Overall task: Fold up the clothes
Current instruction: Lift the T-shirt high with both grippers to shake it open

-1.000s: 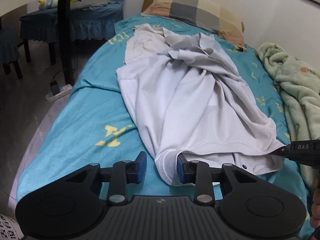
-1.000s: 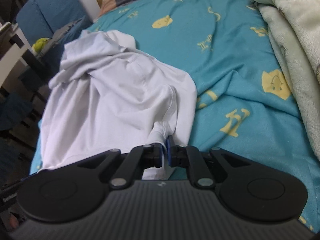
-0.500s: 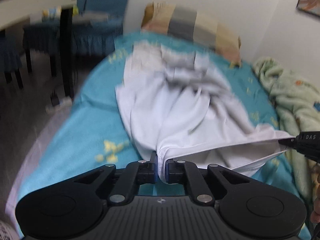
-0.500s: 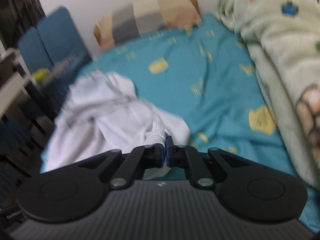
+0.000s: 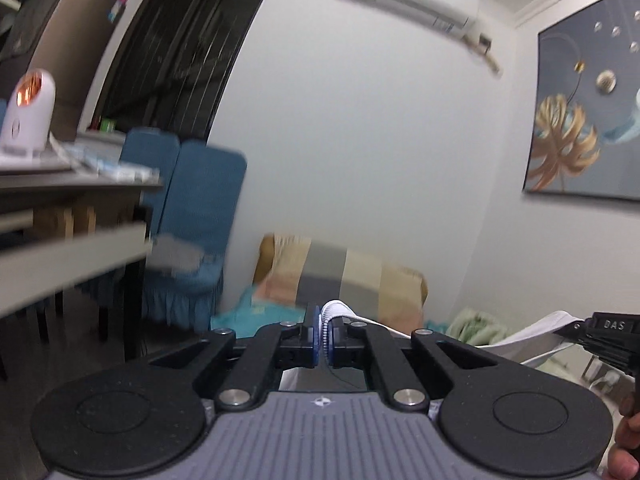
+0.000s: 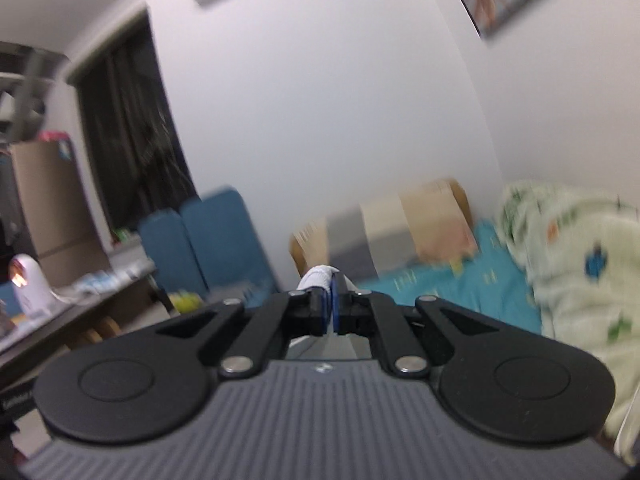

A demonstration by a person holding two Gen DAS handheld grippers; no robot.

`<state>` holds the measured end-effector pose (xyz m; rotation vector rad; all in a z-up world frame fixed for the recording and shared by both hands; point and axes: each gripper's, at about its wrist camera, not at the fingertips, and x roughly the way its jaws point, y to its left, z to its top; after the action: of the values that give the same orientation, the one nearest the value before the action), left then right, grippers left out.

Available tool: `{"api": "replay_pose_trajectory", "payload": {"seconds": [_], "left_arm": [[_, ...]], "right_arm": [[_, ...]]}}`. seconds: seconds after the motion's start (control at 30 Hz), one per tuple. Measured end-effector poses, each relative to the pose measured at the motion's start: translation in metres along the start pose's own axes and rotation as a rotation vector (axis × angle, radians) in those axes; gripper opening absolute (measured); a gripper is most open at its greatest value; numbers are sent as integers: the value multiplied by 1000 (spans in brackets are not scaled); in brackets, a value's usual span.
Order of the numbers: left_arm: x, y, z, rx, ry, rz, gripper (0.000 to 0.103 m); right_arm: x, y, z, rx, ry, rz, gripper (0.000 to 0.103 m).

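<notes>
**White garment pinched in both grippers above the bed**

The left gripper [image 5: 325,334] and right gripper [image 6: 332,308] each clamp a ribbed edge of the white garment [image 5: 536,330]. It stretches taut between them, in front of the checked pillow [image 5: 360,276].

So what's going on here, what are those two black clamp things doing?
A person is folding laundry with a hand-held gripper in each hand. The left gripper is shut on a bunched edge of a white garment, and the right gripper is shut on another bit of it. Both are raised and point toward the wall, so most of the garment hangs below, out of sight. Beyond them lie the bed's teal sheet, a checked pillow and a green blanket.
</notes>
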<state>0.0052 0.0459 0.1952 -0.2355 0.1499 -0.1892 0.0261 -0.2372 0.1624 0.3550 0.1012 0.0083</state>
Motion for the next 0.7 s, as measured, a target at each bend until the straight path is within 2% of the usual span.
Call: {"api": "replay_pose_trajectory", "payload": {"seconds": [0.13, 0.27, 0.4, 0.5, 0.57, 0.7], "left_arm": [[-44, -15, 77, 6, -103, -23, 4], [-105, -34, 151, 31, -203, -58, 4], [-164, -54, 208, 59, -288, -88, 4], [-196, -65, 239, 73, -328, -100, 4], [-208, -72, 253, 80, -337, -99, 4], [-194, -77, 255, 77, -304, -89, 4]], "right_arm": [[-55, 29, 56, -40, -117, 56, 5], [-111, 58, 111, -81, -234, 113, 5], [-171, 84, 153, -125, -348, 161, 5], [-207, 100, 179, -153, -419, 190, 5], [-212, 105, 186, -171, -424, 197, 5], [-212, 113, 195, -207, -419, 194, 5]]}}
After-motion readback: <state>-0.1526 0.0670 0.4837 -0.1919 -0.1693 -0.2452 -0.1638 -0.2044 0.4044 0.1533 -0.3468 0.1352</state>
